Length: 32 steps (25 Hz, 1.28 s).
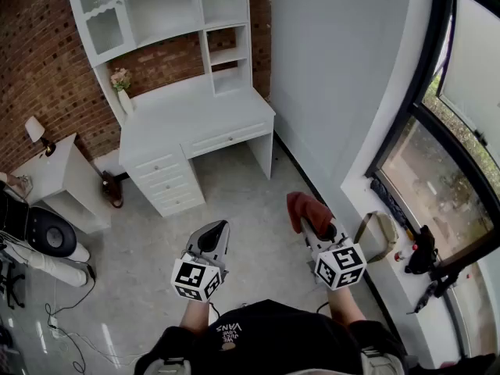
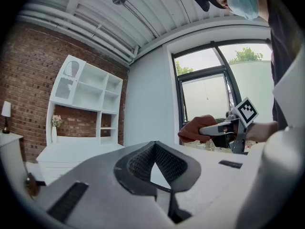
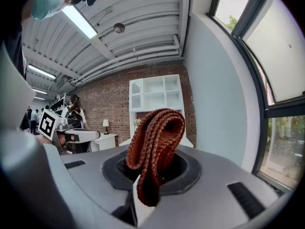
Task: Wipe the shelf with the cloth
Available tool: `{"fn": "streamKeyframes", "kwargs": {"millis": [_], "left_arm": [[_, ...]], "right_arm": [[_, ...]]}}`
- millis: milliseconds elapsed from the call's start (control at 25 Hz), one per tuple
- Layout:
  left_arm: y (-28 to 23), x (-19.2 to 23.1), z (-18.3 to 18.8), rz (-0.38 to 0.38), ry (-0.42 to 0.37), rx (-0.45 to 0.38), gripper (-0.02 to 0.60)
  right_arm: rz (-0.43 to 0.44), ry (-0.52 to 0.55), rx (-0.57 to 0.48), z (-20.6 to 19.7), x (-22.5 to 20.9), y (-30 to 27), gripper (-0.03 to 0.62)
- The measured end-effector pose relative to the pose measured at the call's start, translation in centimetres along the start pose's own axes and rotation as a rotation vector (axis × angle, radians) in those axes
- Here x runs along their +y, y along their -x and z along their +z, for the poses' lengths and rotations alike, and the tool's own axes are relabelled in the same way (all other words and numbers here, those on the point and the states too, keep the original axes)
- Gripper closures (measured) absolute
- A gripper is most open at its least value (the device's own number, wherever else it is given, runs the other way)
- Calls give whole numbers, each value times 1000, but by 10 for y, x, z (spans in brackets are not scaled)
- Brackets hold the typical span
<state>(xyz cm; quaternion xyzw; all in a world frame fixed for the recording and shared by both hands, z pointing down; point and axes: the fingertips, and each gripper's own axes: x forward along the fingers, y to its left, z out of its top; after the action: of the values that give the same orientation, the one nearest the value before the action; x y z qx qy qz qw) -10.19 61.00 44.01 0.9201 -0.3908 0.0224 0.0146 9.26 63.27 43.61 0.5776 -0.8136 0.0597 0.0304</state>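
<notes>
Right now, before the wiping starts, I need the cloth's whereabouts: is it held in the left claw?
No, the rust-red cloth is pinched in the right claw, while the left claw is shut on nothing.

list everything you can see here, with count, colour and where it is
desk: one, white, with drawers, against the brick wall
shelf unit: one, white, on the desk
vase of flowers: one, white vase, pale flowers, desk's left end
side table: one, white, left of the desk
lamp: one, white shade, on the side table
window: one, dark frame, right side
cloth: one, reddish-brown, clamped in the right gripper
left gripper: one, grey, jaws together, empty
right gripper: one, grey, shut on the cloth
</notes>
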Motion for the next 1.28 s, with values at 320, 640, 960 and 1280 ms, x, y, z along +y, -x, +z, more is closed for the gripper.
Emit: {"fn": "streamKeyframes", "kwargs": {"millis": [320, 640, 960, 1280], "left_arm": [[-3, 48, 4, -34, -22, -9, 575], [-6, 87, -5, -43, -11, 6, 575], [-51, 117, -15, -14, 28, 22, 575], [-133, 146, -3, 36, 18, 4, 575]], "right_arm": [[-16, -37, -35, 4, 22, -46, 508], [-36, -71, -22, -2, 31, -82, 507], [-20, -74, 11, -5, -2, -134, 507], [36, -46, 14, 10, -59, -206, 507]]}}
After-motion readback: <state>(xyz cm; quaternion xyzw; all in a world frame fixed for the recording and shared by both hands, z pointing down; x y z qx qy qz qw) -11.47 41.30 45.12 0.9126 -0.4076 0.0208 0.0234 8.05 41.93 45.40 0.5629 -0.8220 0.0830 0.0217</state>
